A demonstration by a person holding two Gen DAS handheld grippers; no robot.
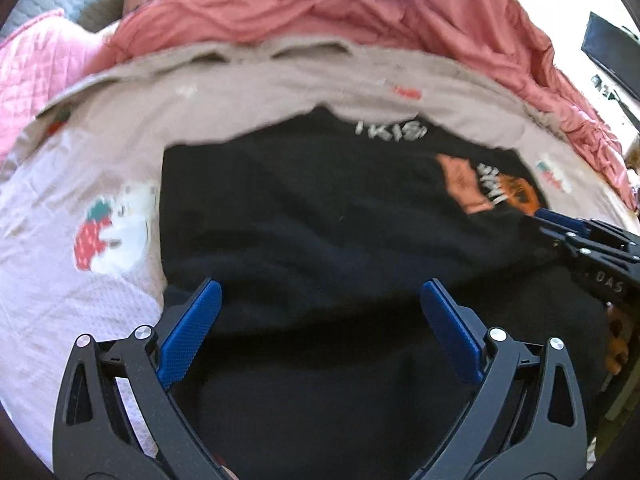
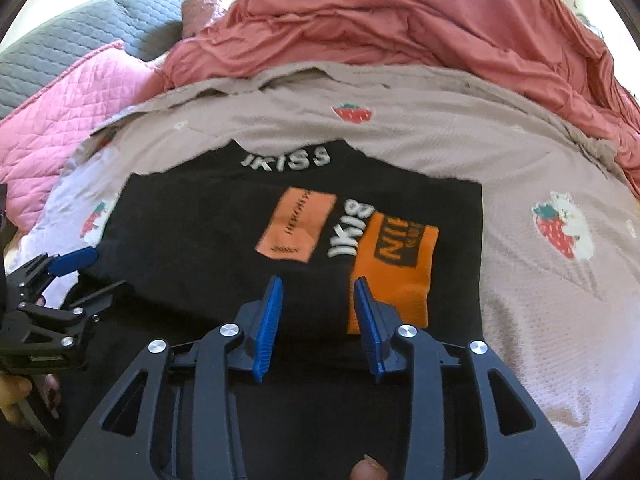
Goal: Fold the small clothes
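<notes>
- Bedding fills both views: a pale strawberry-print blanket (image 2: 520, 280) lies flat in front, with a rumpled red duvet (image 2: 400, 32) heaped behind it, a pink quilted cover (image 2: 72, 100) to the left and a grey quilted pillow (image 2: 80, 28) in the far corner.
- A black garment (image 2: 200, 232) lies folded on the blanket, roughly rectangular, its long axis running left to right across the right wrist view; the collar with white lettering points away from the cameras, toward the duvet.
- An orange cuff or sleeve end (image 2: 396, 272) lies on the garment's right half beside a lighter orange patch (image 2: 300, 228).
- The garment's near edge is hidden under both tools, so where it ends cannot be made out; the left wrist view is blurred and its lettering unreadable there.
- The left gripper (image 1: 320, 320) hangs over the garment's left part, its jaws spread wide with nothing between them.
- The right gripper (image 2: 318, 320) sits over the near edge, jaws partly apart, pads clear of the cloth.
- Bare blanket shows to the garment's right, left and behind it; the duvet bounds the far side.
- A fingertip (image 2: 366, 470) shows at the bottom edge.
</notes>
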